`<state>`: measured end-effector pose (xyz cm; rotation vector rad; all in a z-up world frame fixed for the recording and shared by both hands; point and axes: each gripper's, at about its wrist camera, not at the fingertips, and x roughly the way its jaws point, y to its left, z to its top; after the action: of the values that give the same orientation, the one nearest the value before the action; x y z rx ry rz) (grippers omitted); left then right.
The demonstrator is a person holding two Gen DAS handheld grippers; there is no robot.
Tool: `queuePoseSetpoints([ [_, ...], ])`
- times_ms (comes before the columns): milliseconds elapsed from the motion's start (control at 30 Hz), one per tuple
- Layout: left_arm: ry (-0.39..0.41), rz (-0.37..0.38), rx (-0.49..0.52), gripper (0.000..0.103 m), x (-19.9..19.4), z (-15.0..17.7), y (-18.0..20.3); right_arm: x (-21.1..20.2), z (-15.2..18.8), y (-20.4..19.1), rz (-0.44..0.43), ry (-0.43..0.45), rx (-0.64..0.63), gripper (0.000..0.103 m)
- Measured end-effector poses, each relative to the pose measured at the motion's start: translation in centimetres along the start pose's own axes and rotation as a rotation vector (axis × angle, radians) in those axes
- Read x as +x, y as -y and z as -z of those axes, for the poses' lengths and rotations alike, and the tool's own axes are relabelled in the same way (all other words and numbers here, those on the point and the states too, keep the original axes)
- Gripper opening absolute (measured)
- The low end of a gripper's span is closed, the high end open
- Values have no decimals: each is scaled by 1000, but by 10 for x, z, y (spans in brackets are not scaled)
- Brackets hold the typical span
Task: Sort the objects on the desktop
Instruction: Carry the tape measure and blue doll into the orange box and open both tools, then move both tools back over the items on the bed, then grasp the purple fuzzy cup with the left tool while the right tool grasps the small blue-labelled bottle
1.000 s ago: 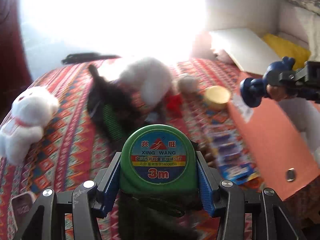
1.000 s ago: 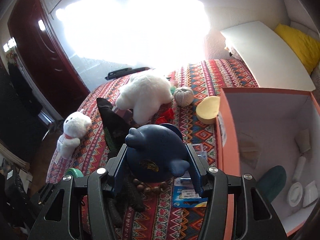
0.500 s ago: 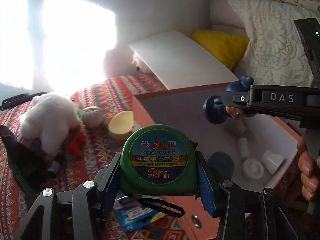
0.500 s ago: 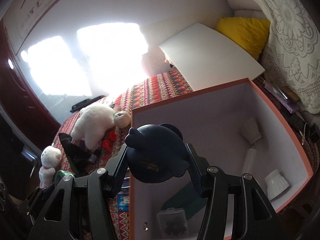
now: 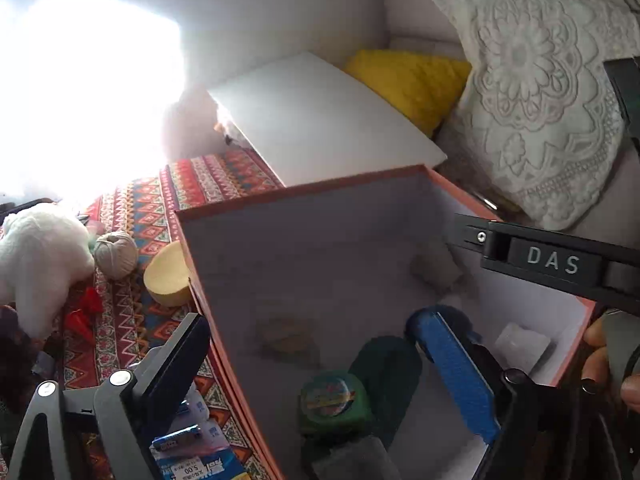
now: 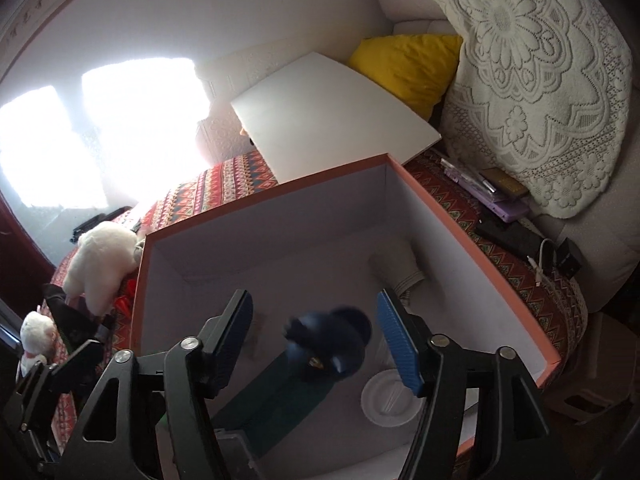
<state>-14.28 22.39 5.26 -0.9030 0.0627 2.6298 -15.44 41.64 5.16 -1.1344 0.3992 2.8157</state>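
Note:
An orange box (image 5: 304, 190) with a white inside stands open on the patterned cloth. My left gripper (image 5: 308, 324) hangs open over it. The green tape measure (image 5: 334, 404) lies loose on the box floor, below and between the left fingers. In the right wrist view my right gripper (image 6: 316, 304) is also open above the same box (image 6: 260, 196). The dark blue toy (image 6: 328, 346) is blurred between and below its fingers, free of both pads. The right gripper's body (image 5: 552, 260), with a hand (image 5: 608, 360) on it, shows at the right of the left wrist view.
Inside the box lie a dark green object (image 6: 280, 400), a white round lid (image 6: 390, 398) and a pale cup (image 6: 396, 268). Left of the box sit a white plush (image 5: 36, 264), a yarn ball (image 5: 116, 254), a yellow sponge (image 5: 166, 280) and a battery pack (image 5: 192, 452). A white board (image 5: 320, 120) leans behind.
Both grippers swung right over the box and opened. The tape measure left the left gripper and lies in the box. The blue toy left the right gripper and drops inside.

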Motion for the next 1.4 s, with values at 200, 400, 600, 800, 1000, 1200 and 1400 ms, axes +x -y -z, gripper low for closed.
queuePoseSetpoints([
  [200,-8,-31,-50,93,-7,3,-29,-7,-5,-1,-12,39,24,72],
  [400,-17,-80,-91,93,-20,20,-63,-2,-1,-36,-42,27,-21,72],
  [600,-23,-148,-171,93,-37,40,-117,6,7,-91,-85,6,-93,72],
  [800,-34,-238,-270,93,-57,64,-186,15,17,-154,-143,-9,-163,72],
  [1000,-59,-328,-325,93,-70,94,-248,31,32,-220,-200,-40,-245,72],
  [1200,-101,-351,-396,93,-62,119,-290,70,51,-261,-231,-148,-265,72],
  [1400,-149,-375,-417,93,-32,113,-313,103,58,-278,-238,-224,-245,72],
])
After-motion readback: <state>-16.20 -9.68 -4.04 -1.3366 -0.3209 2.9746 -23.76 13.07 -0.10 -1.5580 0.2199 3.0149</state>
